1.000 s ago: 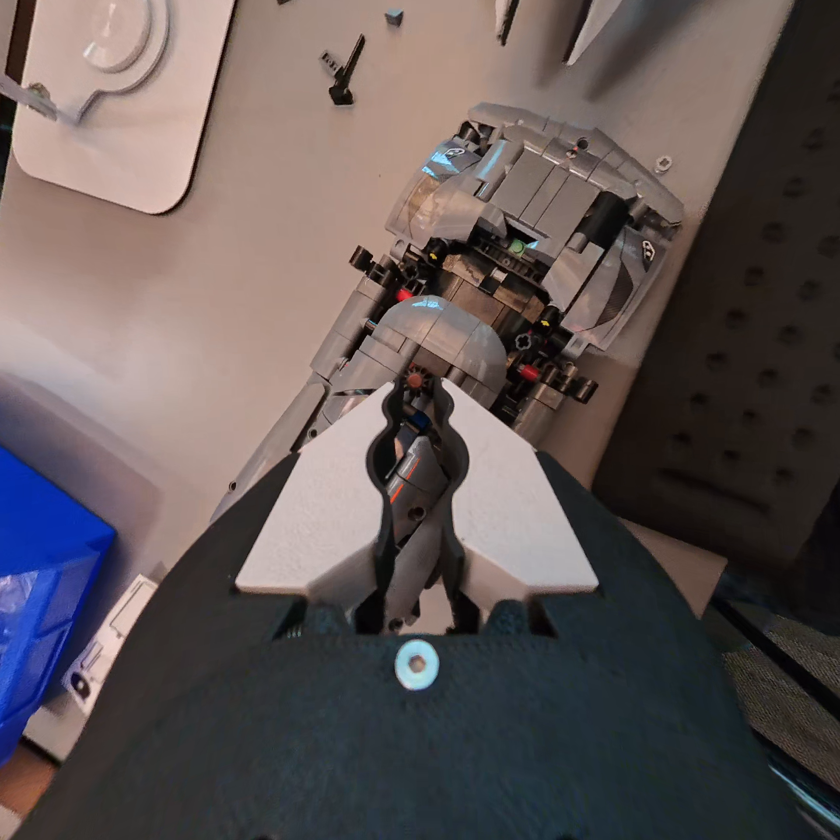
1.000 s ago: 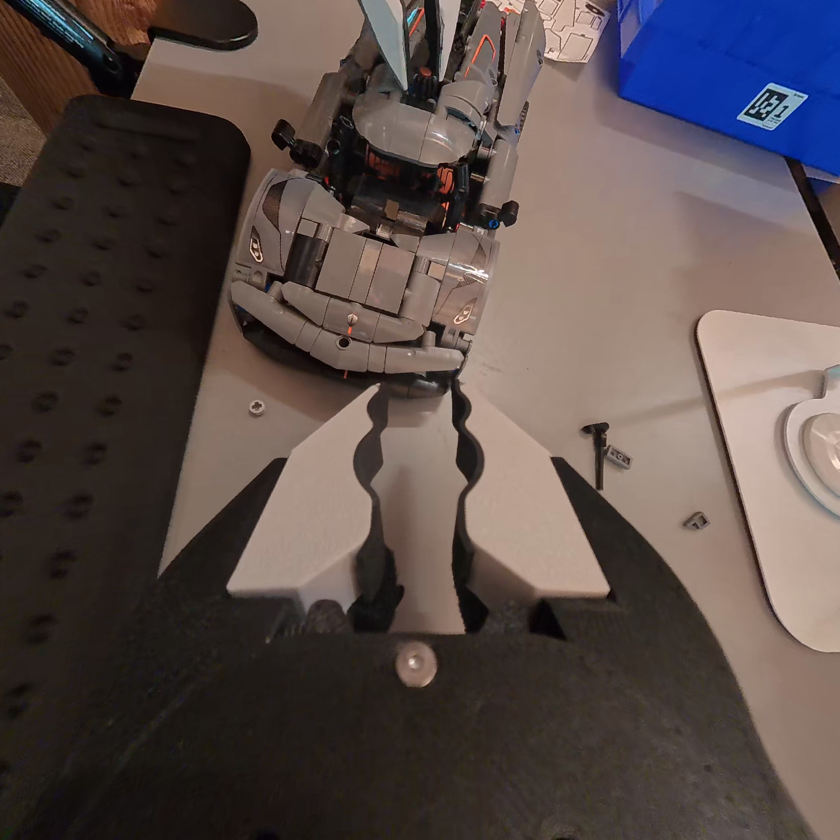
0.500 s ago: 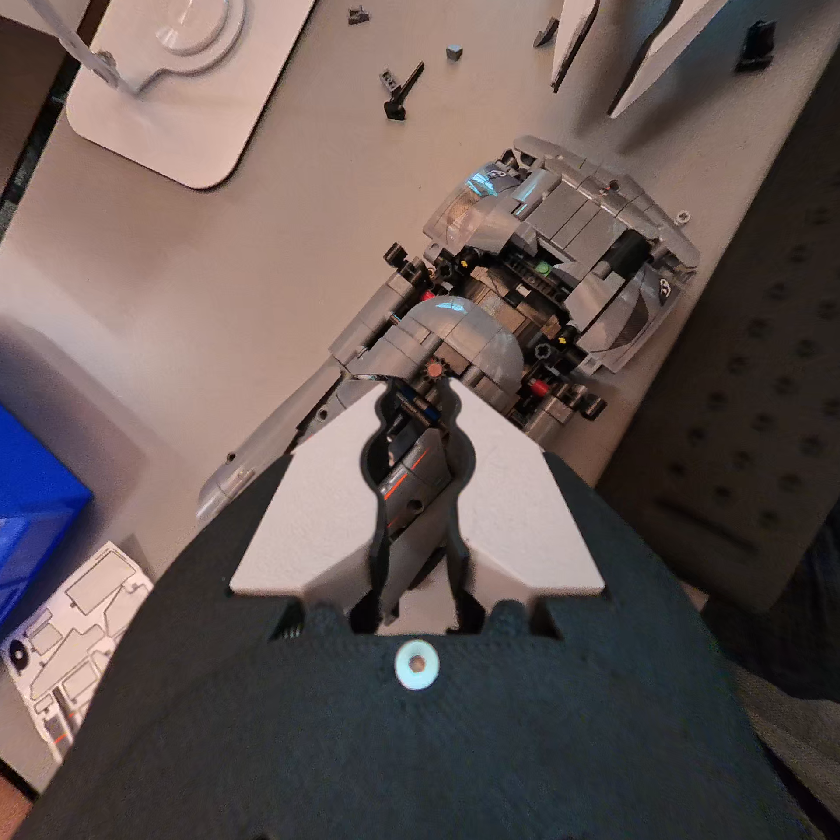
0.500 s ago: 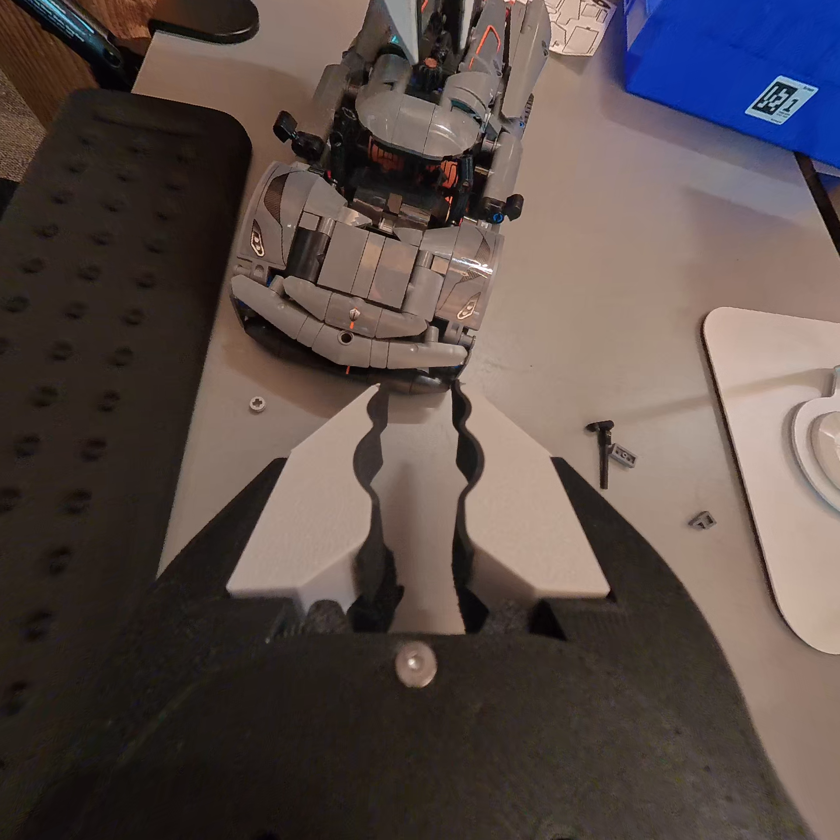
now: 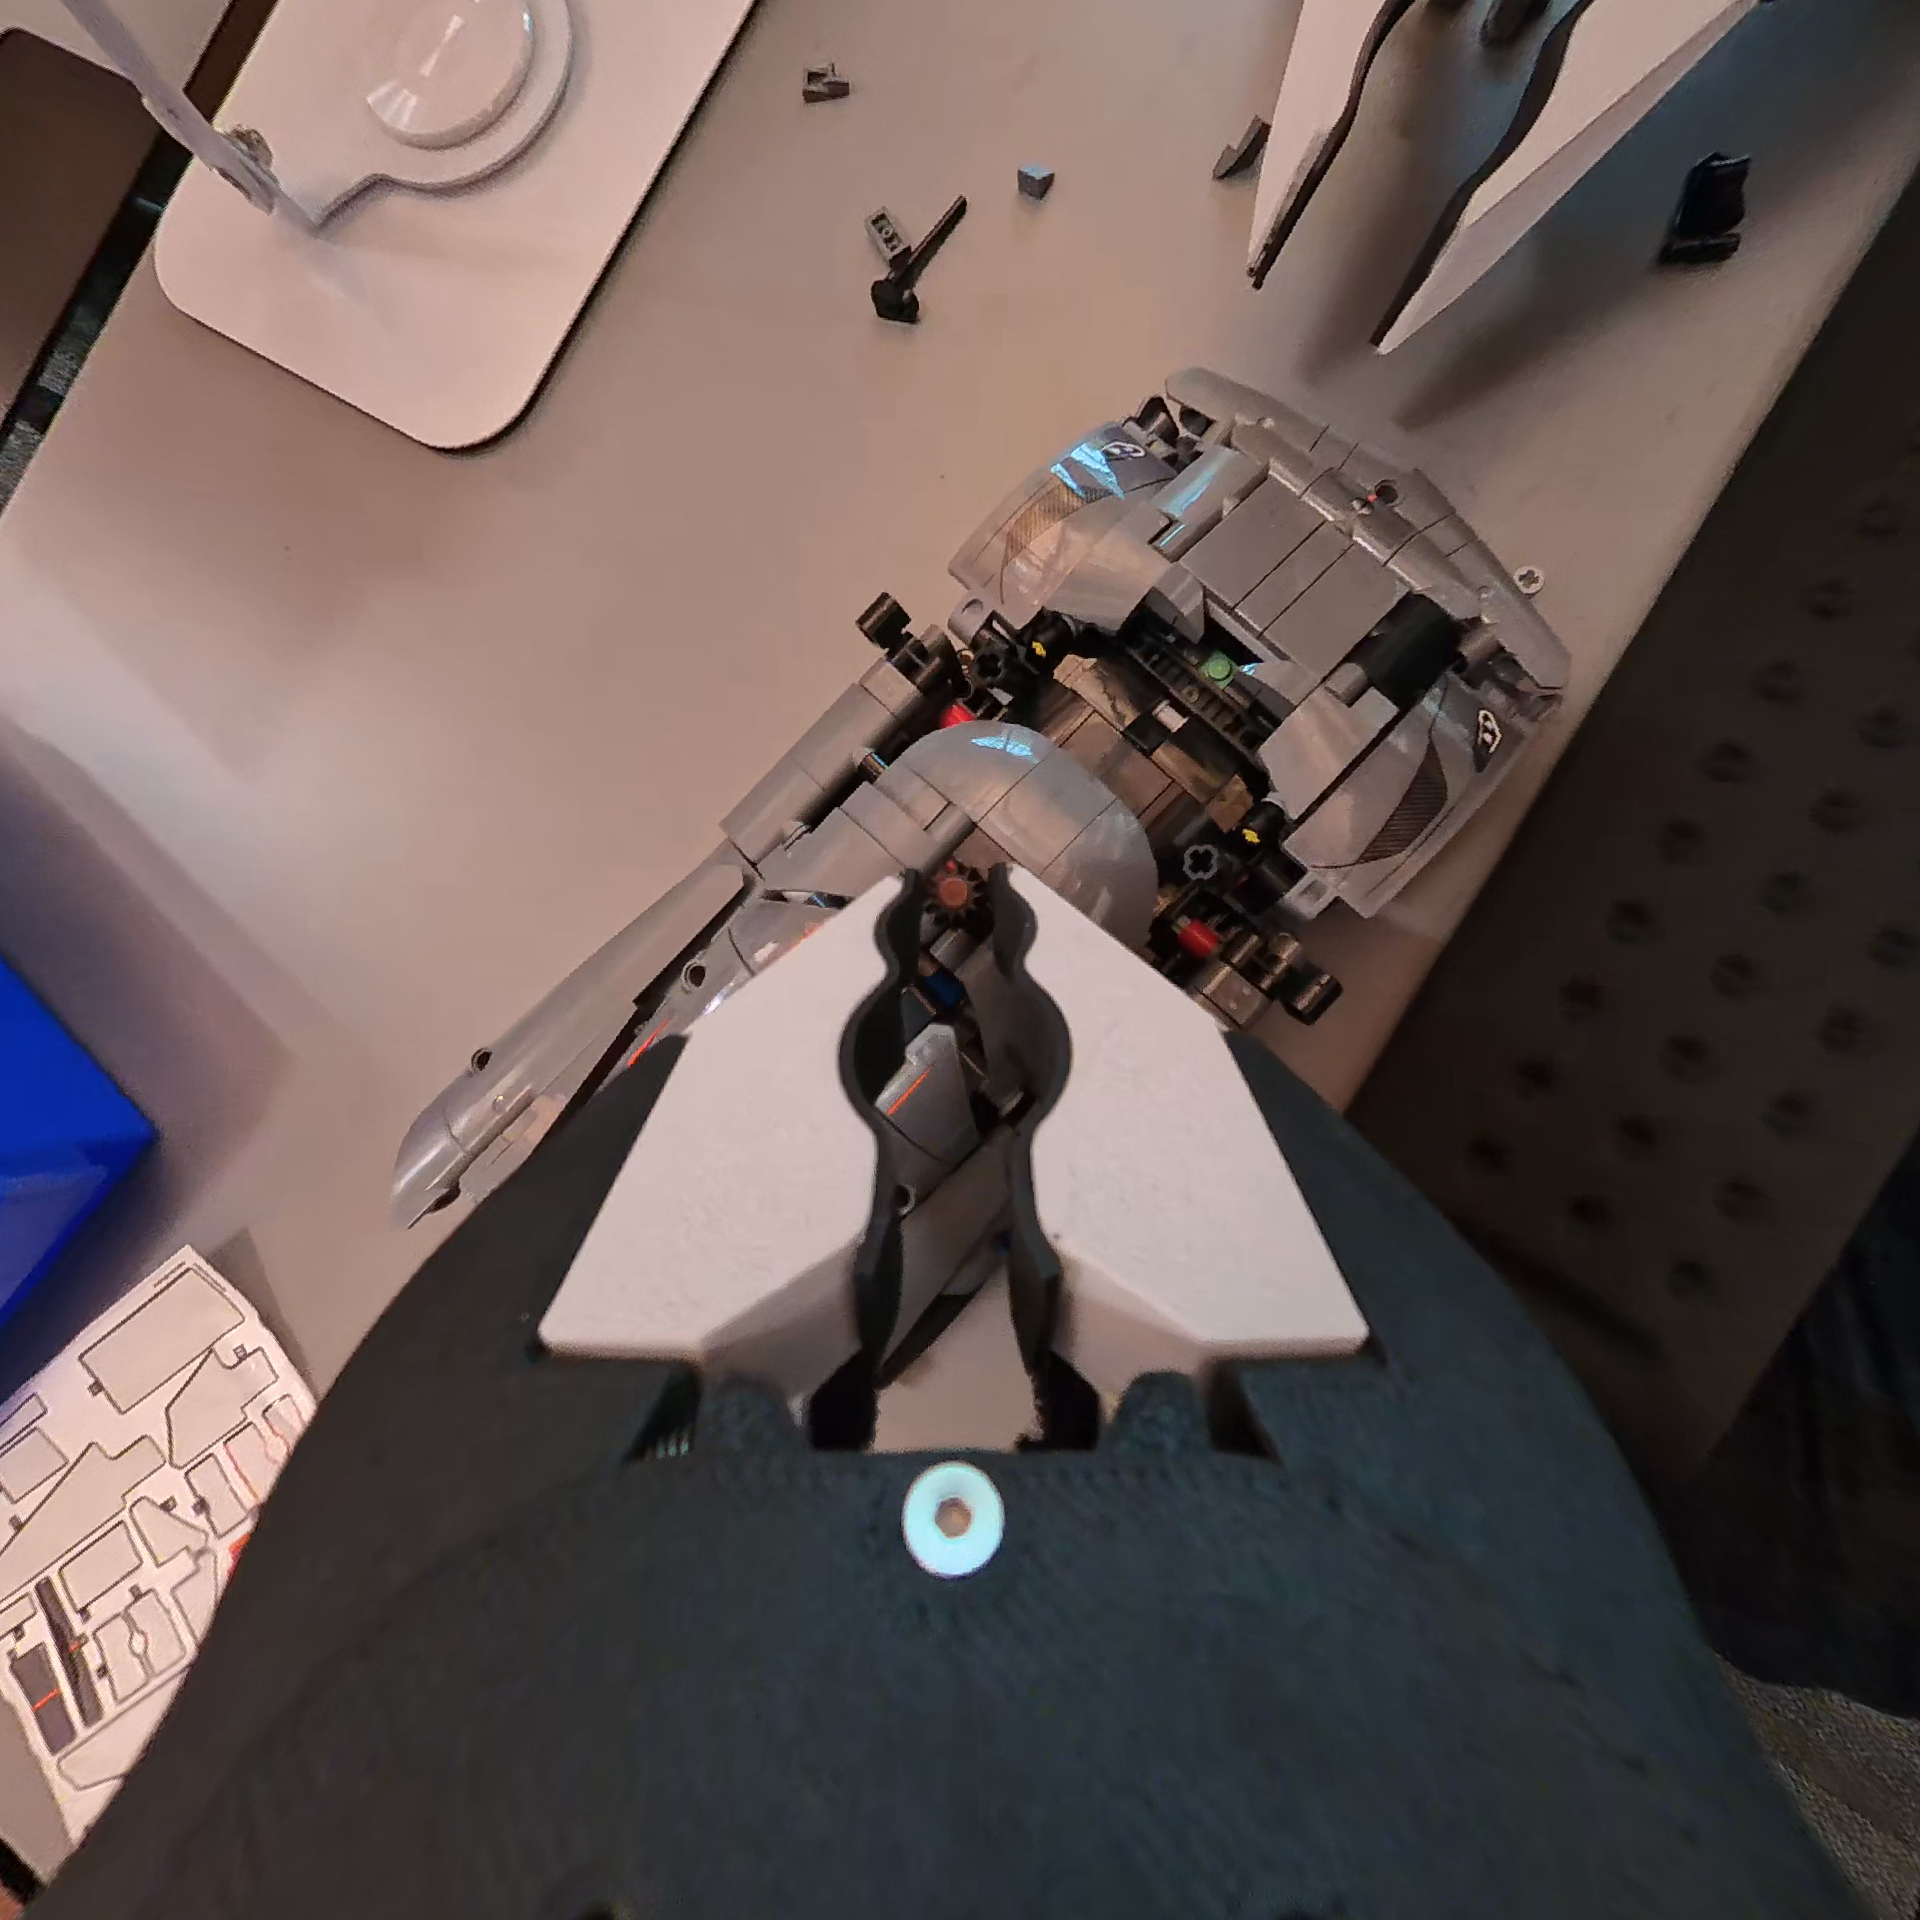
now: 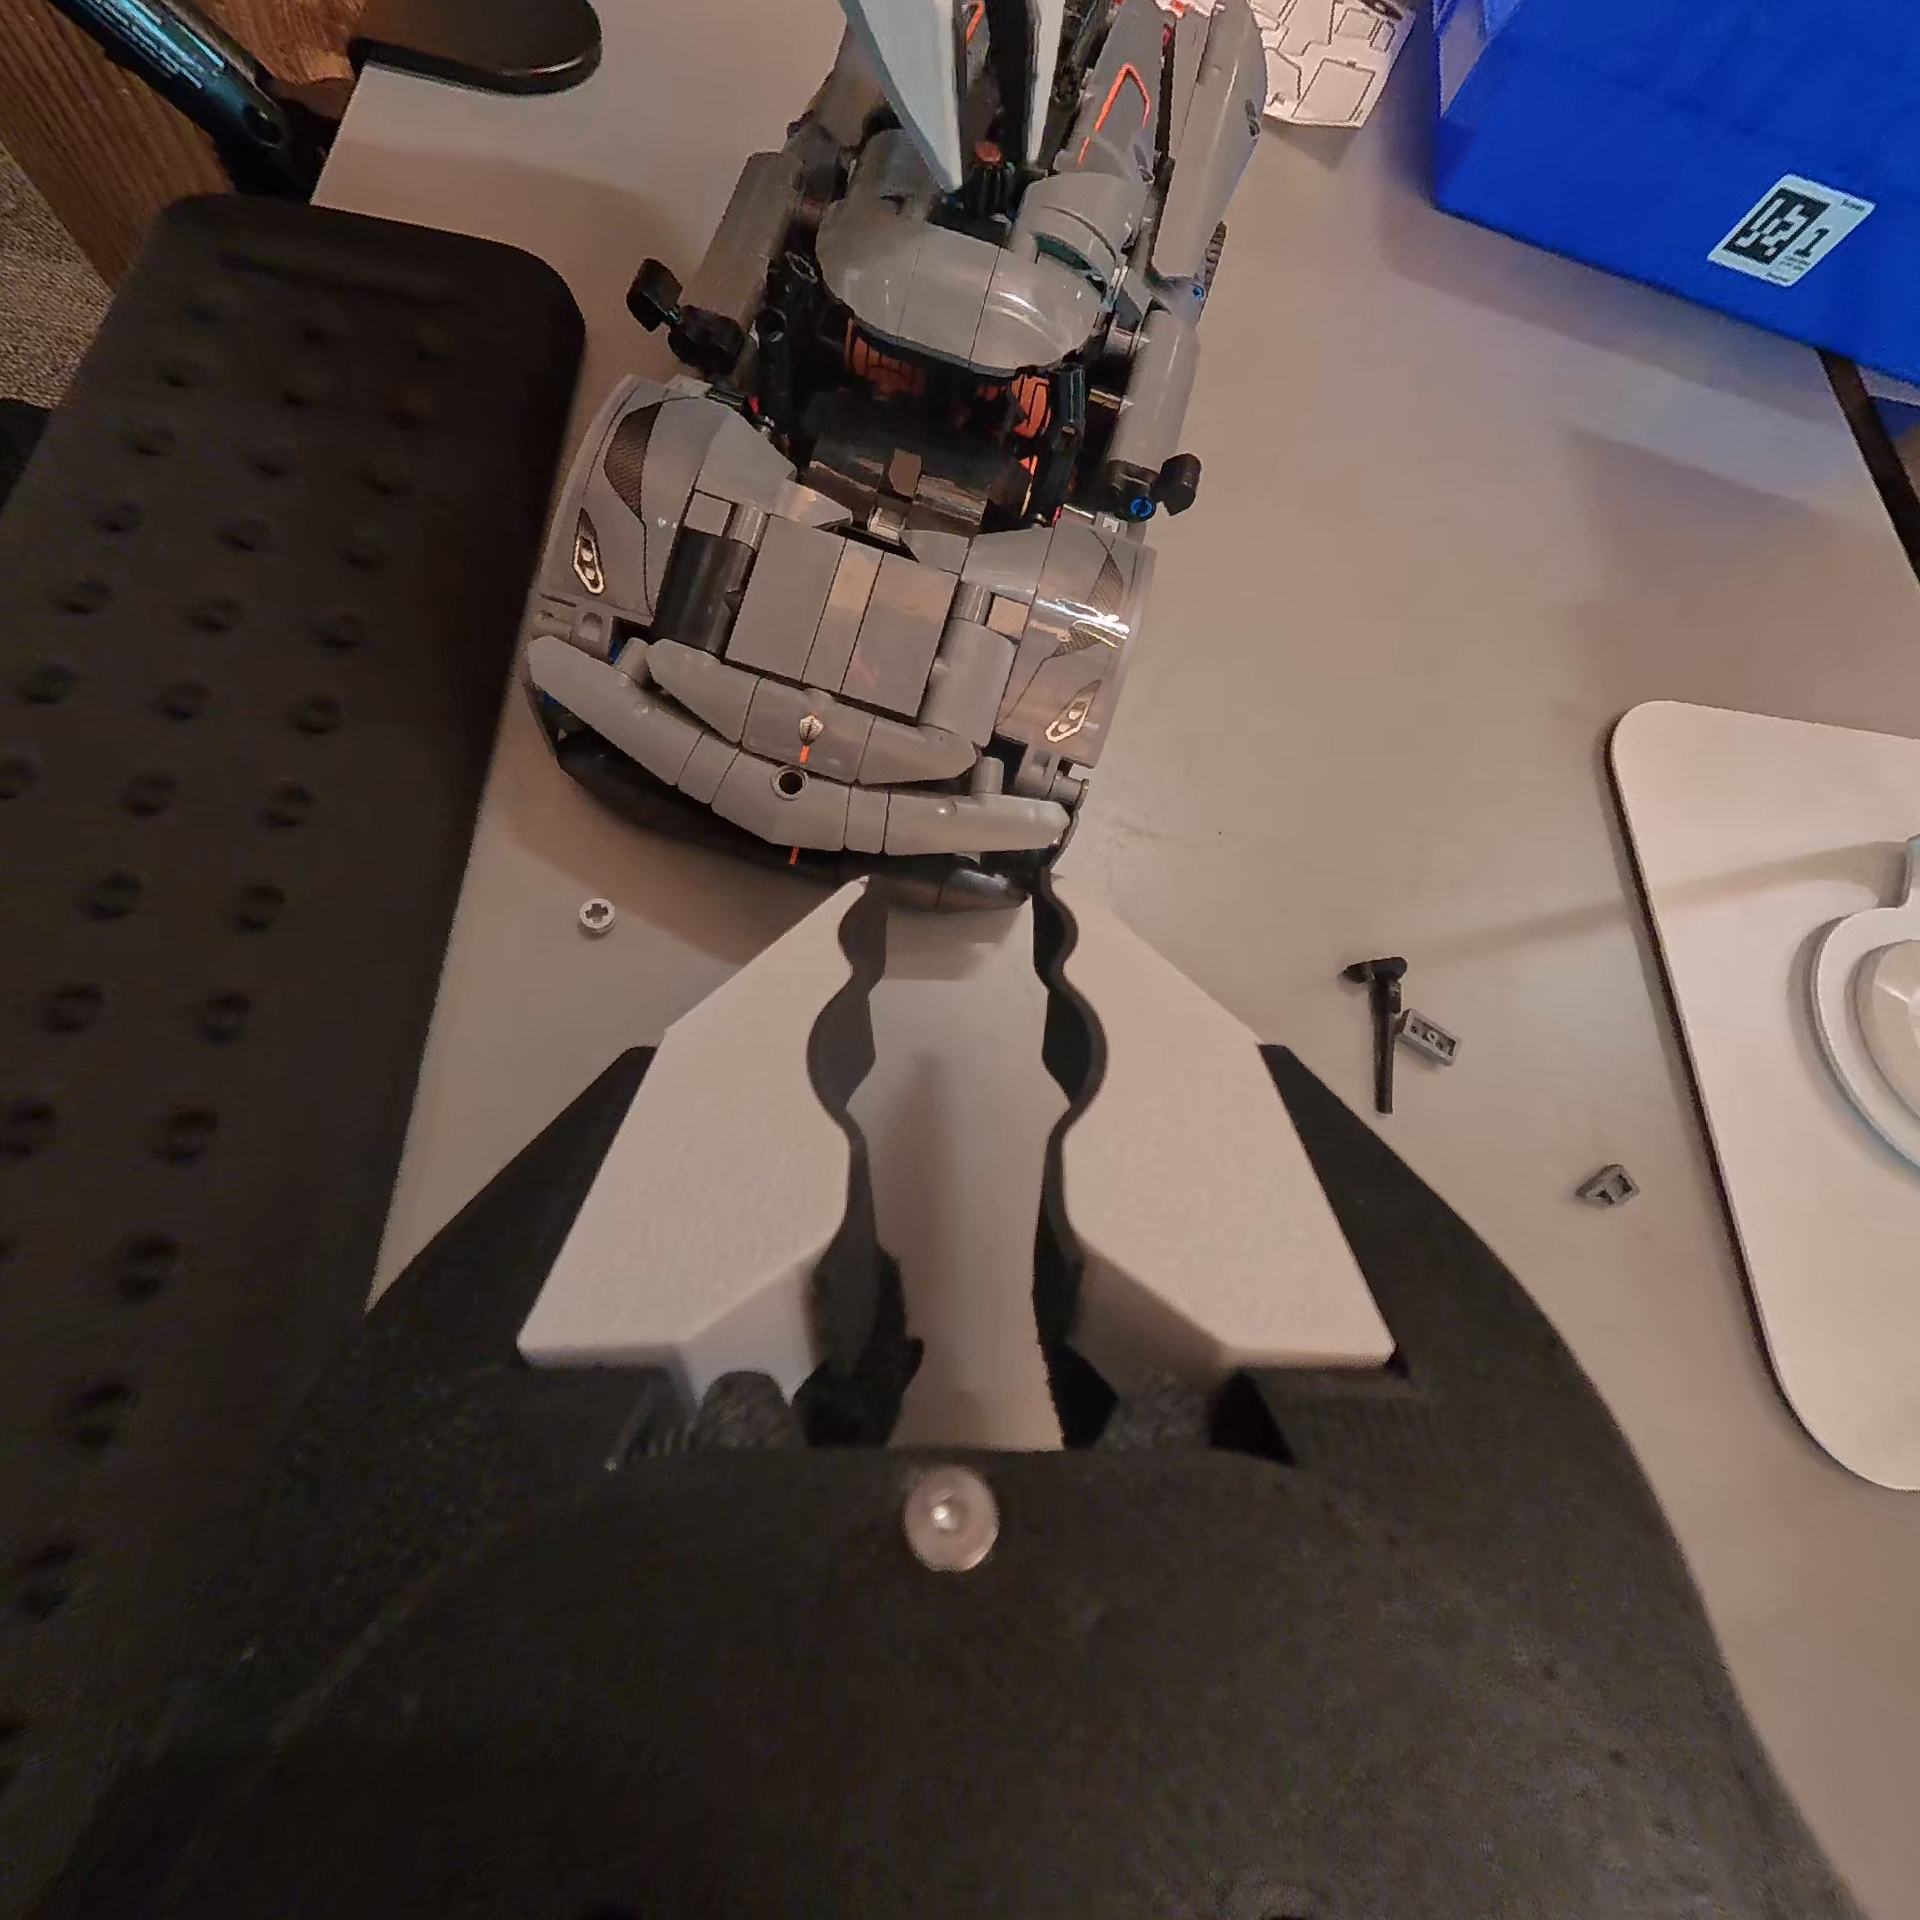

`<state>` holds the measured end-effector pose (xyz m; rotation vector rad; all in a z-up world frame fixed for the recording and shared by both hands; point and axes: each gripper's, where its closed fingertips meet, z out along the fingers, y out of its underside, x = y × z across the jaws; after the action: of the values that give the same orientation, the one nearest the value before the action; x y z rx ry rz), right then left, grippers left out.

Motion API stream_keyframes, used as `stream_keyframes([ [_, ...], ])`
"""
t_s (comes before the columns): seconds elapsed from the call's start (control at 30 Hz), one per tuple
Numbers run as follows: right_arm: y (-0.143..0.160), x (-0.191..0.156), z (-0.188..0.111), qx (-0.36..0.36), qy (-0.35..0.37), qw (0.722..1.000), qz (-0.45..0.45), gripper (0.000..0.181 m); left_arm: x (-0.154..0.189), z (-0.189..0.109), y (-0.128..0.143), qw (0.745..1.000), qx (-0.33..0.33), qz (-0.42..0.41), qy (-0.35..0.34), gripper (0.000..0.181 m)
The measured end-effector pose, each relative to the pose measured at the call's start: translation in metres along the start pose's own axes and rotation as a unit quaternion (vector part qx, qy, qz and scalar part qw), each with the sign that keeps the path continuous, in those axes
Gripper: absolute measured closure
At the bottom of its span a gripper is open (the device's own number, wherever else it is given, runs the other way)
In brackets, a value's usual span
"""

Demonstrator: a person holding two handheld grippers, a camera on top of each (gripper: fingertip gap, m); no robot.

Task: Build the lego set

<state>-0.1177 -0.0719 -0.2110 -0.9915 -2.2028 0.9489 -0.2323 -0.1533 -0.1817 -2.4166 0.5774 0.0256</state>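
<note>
On my grey table (image 6: 1351, 623), between a black mat (image 6: 260, 727) and a blue bin (image 6: 1662, 125) bearing a printed tag, the grey Lego car (image 6: 862, 623) sits wheel-less, my left gripper (image 5: 951, 894) clamped on its rear gear, my right gripper (image 6: 951, 894) apart at its nose.

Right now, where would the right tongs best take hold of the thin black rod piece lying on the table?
Probably mid-shaft of the thin black rod piece, from above, fingers either side: it lies flat, and a small grey plate sits beside its upper part, so grip lower down.
</note>
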Motion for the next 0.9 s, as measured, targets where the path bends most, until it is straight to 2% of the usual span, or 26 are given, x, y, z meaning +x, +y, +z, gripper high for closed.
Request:
stream_keyframes([
  [0.27,-0.002,0.001,-0.001,0.009,0.002,1.000,-0.002,0.154,-0.001,-0.004,0.003,1.000,0.002,0.015,0.005,0.168],
  [0.47,-0.021,0.013,-0.010,0.057,0.015,0.998,-0.006,0.153,-0.038,-0.038,0.010,0.995,0.079,-0.042,-0.047,0.168],
  [0.67,-0.061,0.014,-0.003,0.076,0.006,0.997,-0.023,0.153,-0.075,-0.047,0.035,0.984,0.108,-0.110,-0.091,0.159],
  [0.8,-0.095,0.016,0.018,0.066,-0.011,0.996,-0.056,0.161,-0.093,-0.043,0.047,0.966,0.140,-0.170,-0.133,0.162],
  [0.9,-0.119,0.011,0.039,0.053,-0.063,0.994,-0.075,0.161,-0.099,-0.040,0.053,0.953,0.162,-0.188,-0.174,0.162],
])
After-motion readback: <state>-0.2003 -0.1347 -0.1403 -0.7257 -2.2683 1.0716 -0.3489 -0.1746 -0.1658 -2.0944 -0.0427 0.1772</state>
